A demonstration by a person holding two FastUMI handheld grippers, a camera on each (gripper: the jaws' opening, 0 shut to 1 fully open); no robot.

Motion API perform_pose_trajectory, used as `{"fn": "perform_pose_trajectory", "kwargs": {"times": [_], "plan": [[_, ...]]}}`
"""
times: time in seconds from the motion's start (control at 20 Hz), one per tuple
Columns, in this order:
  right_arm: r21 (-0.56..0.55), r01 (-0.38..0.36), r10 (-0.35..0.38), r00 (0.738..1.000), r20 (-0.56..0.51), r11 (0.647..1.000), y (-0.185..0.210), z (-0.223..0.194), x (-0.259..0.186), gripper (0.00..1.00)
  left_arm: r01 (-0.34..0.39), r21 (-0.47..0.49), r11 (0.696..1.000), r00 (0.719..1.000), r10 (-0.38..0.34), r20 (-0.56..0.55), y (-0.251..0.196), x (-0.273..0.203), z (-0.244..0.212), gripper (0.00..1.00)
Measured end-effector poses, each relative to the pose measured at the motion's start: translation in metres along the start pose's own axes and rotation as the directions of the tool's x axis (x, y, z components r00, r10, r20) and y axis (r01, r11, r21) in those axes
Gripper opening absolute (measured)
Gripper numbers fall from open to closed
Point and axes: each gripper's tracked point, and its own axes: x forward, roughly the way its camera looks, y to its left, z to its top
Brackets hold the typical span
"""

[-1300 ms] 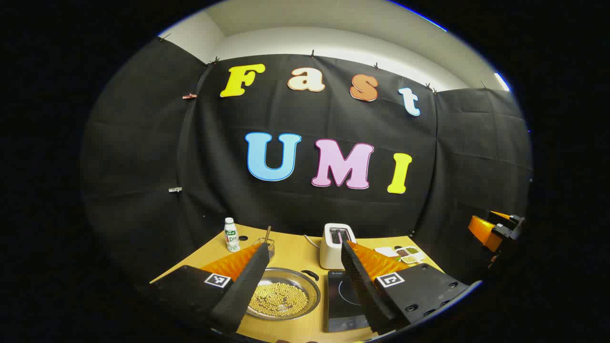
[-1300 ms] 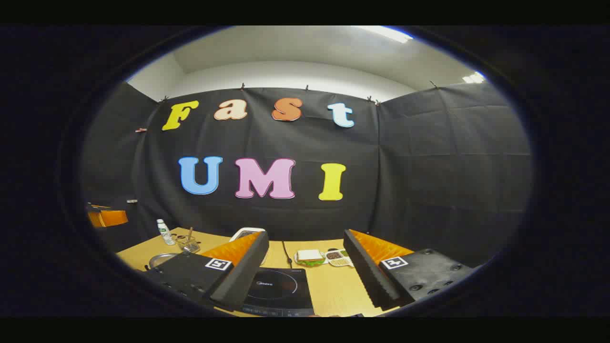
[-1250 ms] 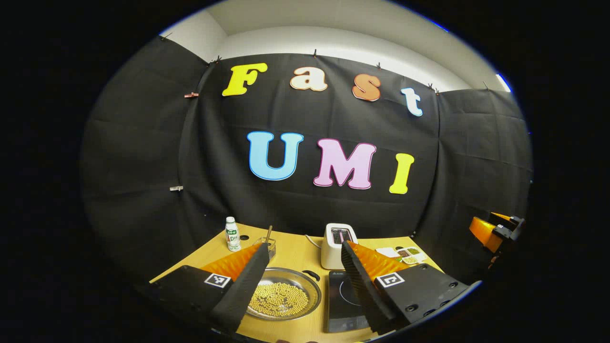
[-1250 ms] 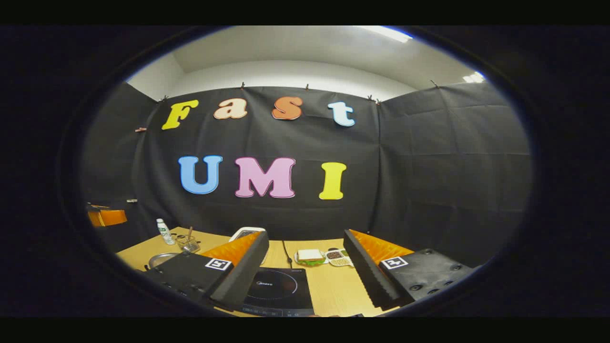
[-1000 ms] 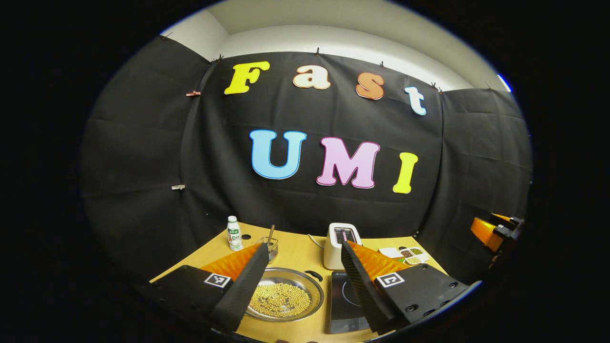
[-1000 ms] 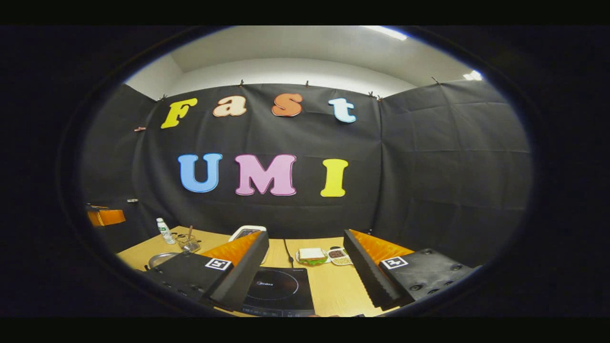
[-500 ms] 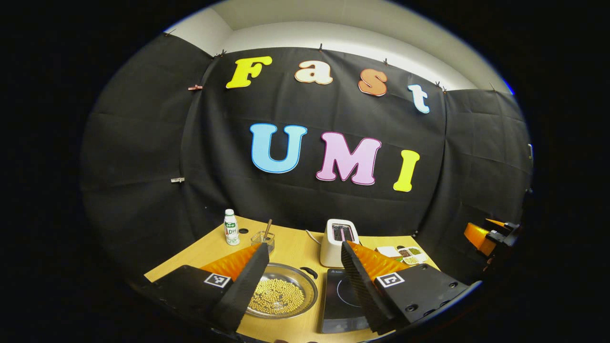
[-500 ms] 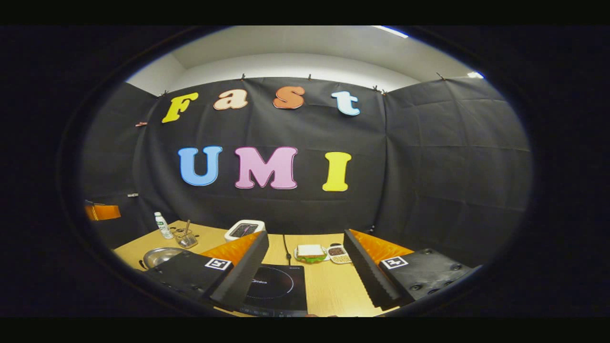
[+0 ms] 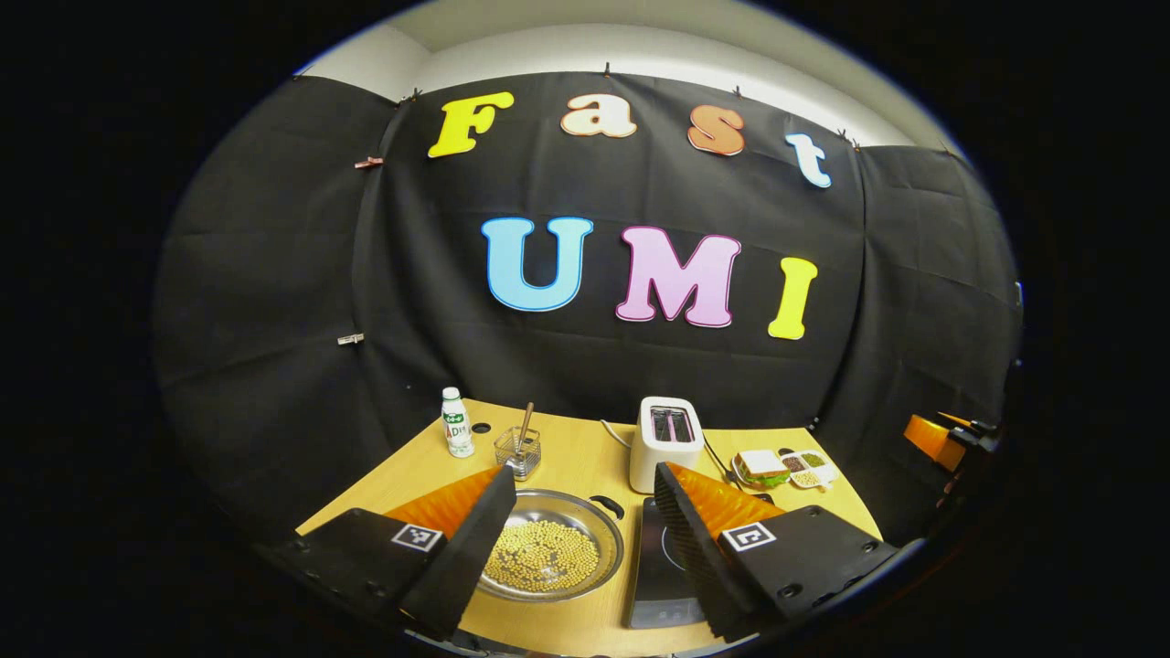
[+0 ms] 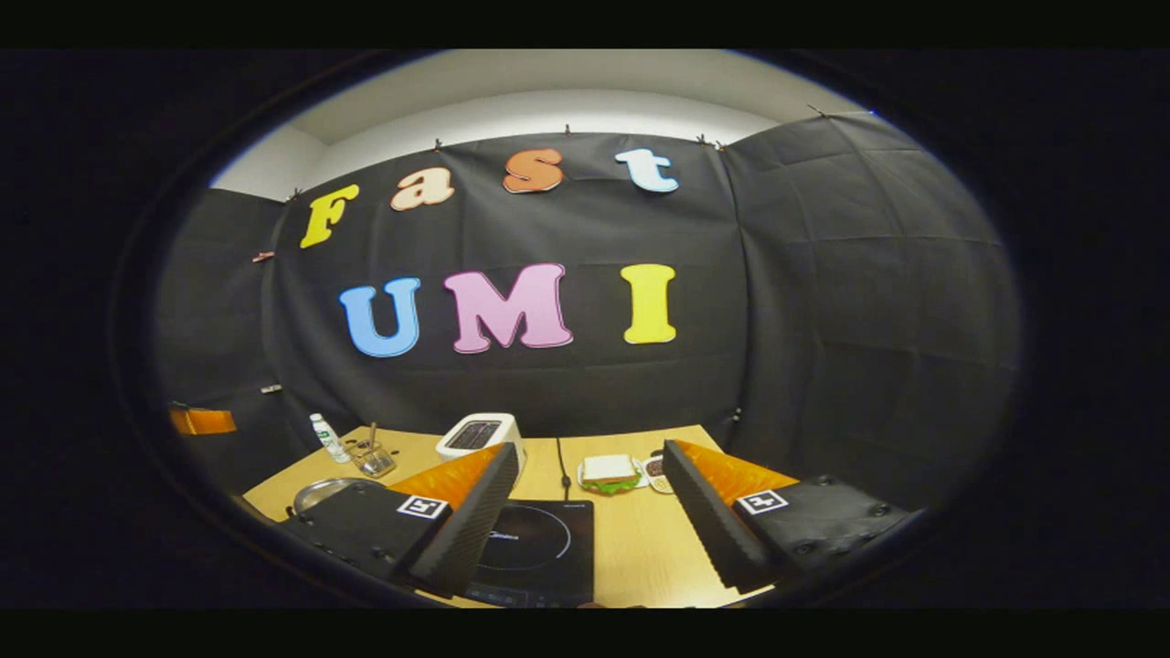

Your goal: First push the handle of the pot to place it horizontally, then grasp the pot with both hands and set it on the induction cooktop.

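Pot (image 9: 554, 556) sits on the table (image 9: 576, 461), a shallow steel one with a bed of small yellow beans inside, just left of the induction cooktop (image 9: 660, 571) in the left gripper view. Its dark handle (image 9: 607, 504) pokes off the far right rim, angled toward the back, near the cooktop's far corner. A narrow strip of bare wood runs between pot and cooktop.

Left gripper (image 9: 578, 521) hangs above the table's near edge, fingers spread wide, nothing between them; the pot shows right in that gap. Right gripper (image 10: 585, 507) is up in the air too, fingers parted and empty, with the cooktop (image 10: 537, 553) framed between them in the right gripper view. Its glass top is bare.

Behind the pot there's open wood, then a small wire basket (image 9: 517, 452) with a stick in it and a white bottle (image 9: 454, 422) near the back left edge. A white toaster (image 9: 667, 441) stands just behind the cooktop, cord trailing back. A sandwich (image 9: 760, 467) and a small snack tray (image 9: 807, 466) crowd the far right corner. To the right of the cooktop, in the right gripper view, the wood is open up to the table's right edge.
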Motion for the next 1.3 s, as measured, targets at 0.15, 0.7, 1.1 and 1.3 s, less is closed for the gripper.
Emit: {"fn": "perform_pose_trajectory", "kwargs": {"times": [0.15,0.7,1.1,1.3], "plan": [[0.01,0.027,-0.026,0.999,-0.029,1.0,-0.009,-0.011,-0.001,0.98,0.013,-0.021,1.0,1.0,-0.014,-0.026,0.001,0.008,-0.008,0.95],[-0.004,0.128,-0.128,0.989,-0.069,0.992,0.014,-0.024,-0.037,0.98,0.071,-0.1,0.992,0.96,-0.095,-0.264,0.078,0.035,-0.082,0.71],[-0.015,0.154,-0.154,0.987,-0.046,0.988,0.058,-0.024,-0.058,0.98,0.106,-0.225,0.969,0.862,-0.202,-0.465,0.127,0.031,-0.164,0.19],[-0.044,0.159,-0.162,0.986,-0.049,0.986,0.079,-0.033,-0.066,0.98,0.124,-0.266,0.956,0.814,-0.251,-0.524,0.14,0.027,-0.197,0.06]]}}
